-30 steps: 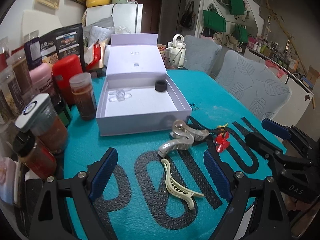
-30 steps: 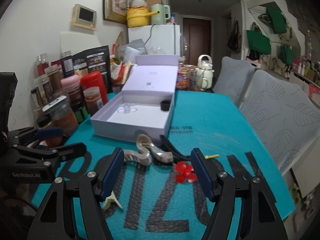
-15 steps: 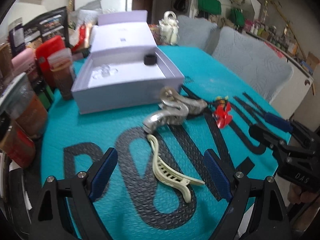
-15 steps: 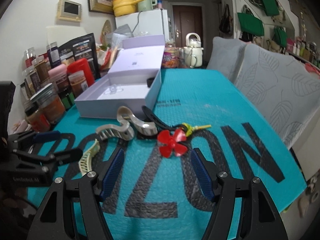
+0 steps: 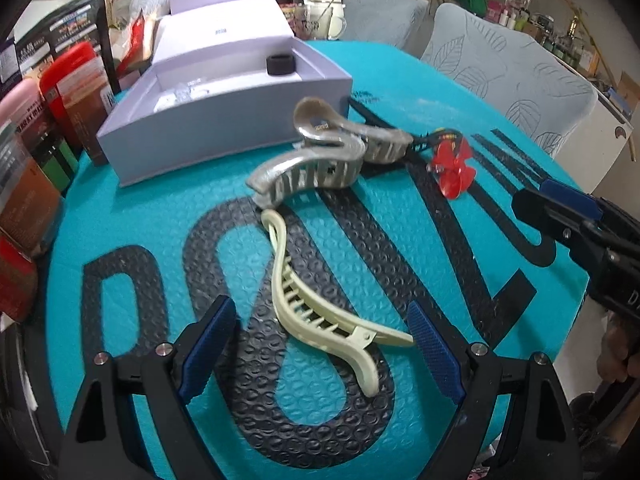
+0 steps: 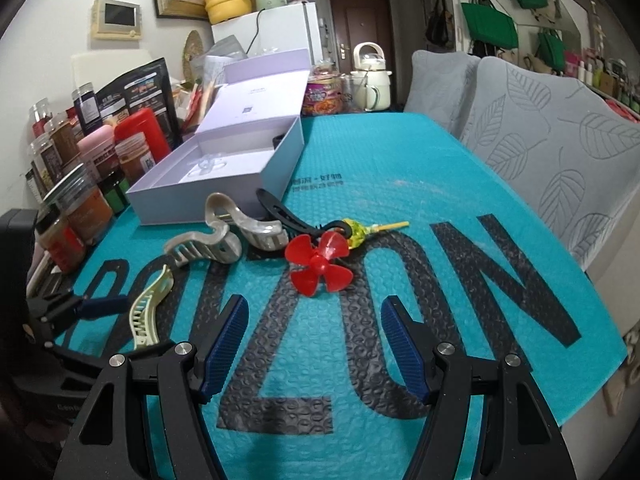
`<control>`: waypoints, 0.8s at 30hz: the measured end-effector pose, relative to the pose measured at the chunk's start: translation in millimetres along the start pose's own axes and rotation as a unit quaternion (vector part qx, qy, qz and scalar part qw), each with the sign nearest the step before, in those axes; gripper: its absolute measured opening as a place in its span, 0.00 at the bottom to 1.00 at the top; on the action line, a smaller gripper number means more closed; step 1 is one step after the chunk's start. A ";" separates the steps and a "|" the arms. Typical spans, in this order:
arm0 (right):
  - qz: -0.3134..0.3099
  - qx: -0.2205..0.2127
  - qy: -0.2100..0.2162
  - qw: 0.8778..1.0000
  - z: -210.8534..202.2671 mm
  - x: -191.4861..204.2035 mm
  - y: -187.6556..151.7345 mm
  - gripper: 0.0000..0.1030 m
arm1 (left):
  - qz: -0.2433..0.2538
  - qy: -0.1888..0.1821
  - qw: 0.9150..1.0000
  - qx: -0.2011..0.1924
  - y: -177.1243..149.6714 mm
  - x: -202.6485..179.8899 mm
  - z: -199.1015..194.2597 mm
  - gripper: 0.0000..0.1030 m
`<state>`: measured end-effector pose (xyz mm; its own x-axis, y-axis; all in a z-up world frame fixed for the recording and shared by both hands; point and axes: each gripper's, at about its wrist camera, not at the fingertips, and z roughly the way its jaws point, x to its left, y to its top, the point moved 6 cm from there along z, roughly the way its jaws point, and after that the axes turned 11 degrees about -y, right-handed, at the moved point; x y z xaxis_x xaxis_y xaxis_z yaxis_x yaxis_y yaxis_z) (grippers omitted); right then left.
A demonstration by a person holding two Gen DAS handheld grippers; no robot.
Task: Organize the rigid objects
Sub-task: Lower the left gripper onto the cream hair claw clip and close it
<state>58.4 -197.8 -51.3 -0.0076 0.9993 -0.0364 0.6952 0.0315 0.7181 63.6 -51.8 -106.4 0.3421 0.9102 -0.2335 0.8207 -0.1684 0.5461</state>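
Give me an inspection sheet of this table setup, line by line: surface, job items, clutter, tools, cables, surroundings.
Surface: teal bubble mat with black lettering.
Job's things: open lavender box holding a black ring and a clear piece; on the mat, cream hair claw, silver hair claw, red propeller, black clip.
Clutter: jars and bottles along the left edge.
Grippers: left tool open around the cream hair claw; right tool open, short of the red propeller.
Cables: nothing seen on the mat.
Surroundings: grey chairs, kettle.

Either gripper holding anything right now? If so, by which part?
Nothing held. Left gripper is open, straddling the cream hair clip on the mat without pinching it. Right gripper is open and empty, short of the red propeller.
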 end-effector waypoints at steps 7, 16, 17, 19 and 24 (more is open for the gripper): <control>0.002 0.011 -0.001 1.000 7.2 1.9 -0.9 0.67 | 0.034 0.015 0.999 -0.013 -3.7 -5.8 2.5 0.81; 0.008 0.021 0.008 1.000 13.8 6.4 -1.4 0.67 | 0.027 0.028 0.999 -0.027 -5.5 24.9 -13.2 0.37; 0.006 0.021 0.008 1.000 14.4 8.1 -1.5 0.67 | 0.024 0.029 0.999 -0.028 -5.6 31.1 -15.0 0.34; 0.002 0.022 0.008 1.000 15.5 10.9 -1.7 0.67 | 0.015 0.039 0.999 -0.032 -5.2 42.6 -17.4 0.34; -0.008 0.025 0.009 1.000 18.9 18.6 -1.5 0.67 | -0.005 0.051 0.998 -0.036 -0.4 58.6 -17.0 0.34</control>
<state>70.9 -179.6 -66.1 -0.0324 0.9989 -0.0342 0.7302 0.0470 0.6816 75.5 8.1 -106.6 0.2833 0.9459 -0.1582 0.7872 -0.1352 0.6017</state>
